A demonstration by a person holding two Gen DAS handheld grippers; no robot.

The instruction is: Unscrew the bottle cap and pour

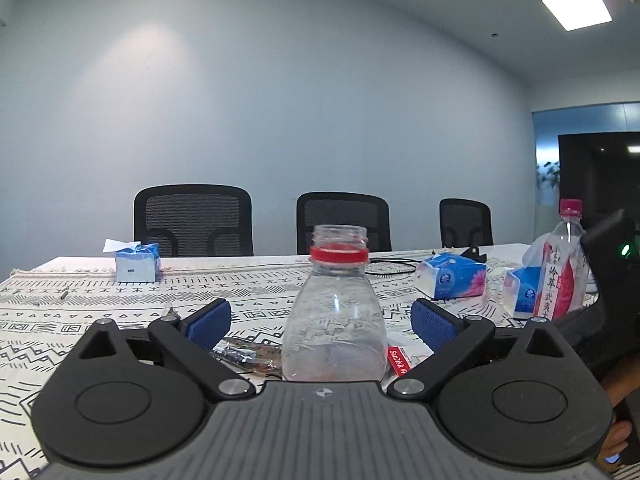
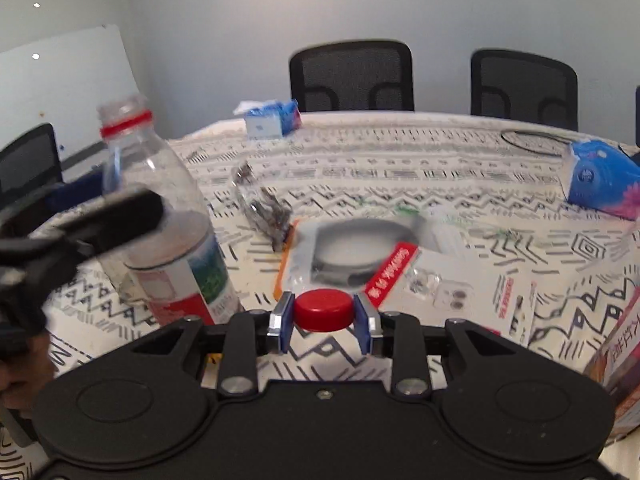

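- Left wrist view: left gripper (image 1: 320,322) spread wide, blue pads (image 1: 210,322) well clear of the clear plastic bottle with a red neck ring (image 1: 334,320) standing between them; nothing gripped.
- Right wrist view: right gripper (image 2: 323,317) closed on the round red bottle cap (image 2: 323,309), pads touching both sides, cap off the bottle, flat face up.
- Bottle stands on the patterned black-and-white tablecloth (image 1: 80,312), long axis vertical in the left view, open mouth up; leans in the right view, likely fisheye. Looks near empty, walls cloudy, red/green label (image 2: 188,288) low on the body.
- Around it: crumpled clear wrapper (image 1: 244,354) left of the base, red SanDisk package (image 2: 360,256) right.
- Further out: blue tissue packs (image 1: 450,278), blue tissue box (image 1: 138,262), second bottle with a pink cap (image 1: 562,264) far right, black mesh chairs (image 1: 194,220) behind the table.
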